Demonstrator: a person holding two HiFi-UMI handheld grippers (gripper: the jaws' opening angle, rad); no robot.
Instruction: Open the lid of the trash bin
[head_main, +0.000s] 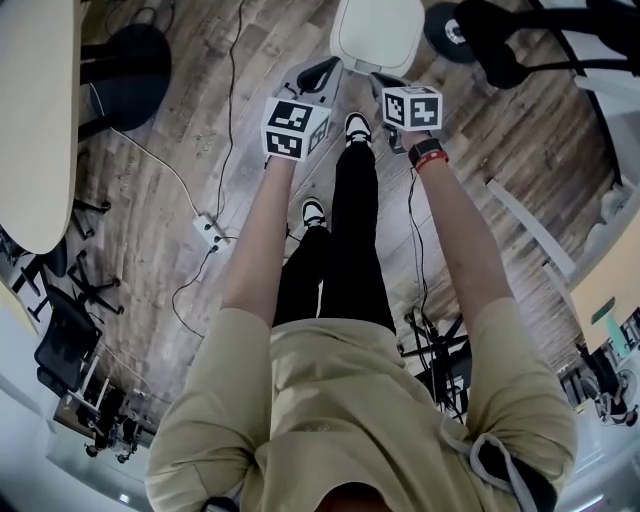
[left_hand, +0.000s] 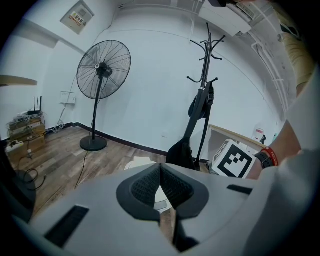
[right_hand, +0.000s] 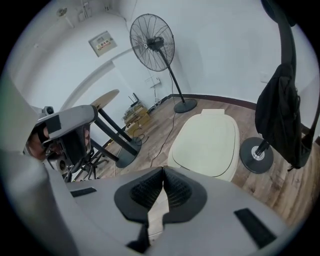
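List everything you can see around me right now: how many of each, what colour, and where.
trash bin: one, cream lid down, on the floor just ahead of both grippers
fan: one, black, standing farther back
coat stand: one, black, beside the bin, with a dark bag hanging on it
table: one, cream top, at the person's left
power strip: one, white, on the floor left of the legs
watch: one, black and red, on the right wrist
left hand-held gripper: grey, jaws together, empty
right hand-held gripper: grey, jaws together, empty, aimed at the bin
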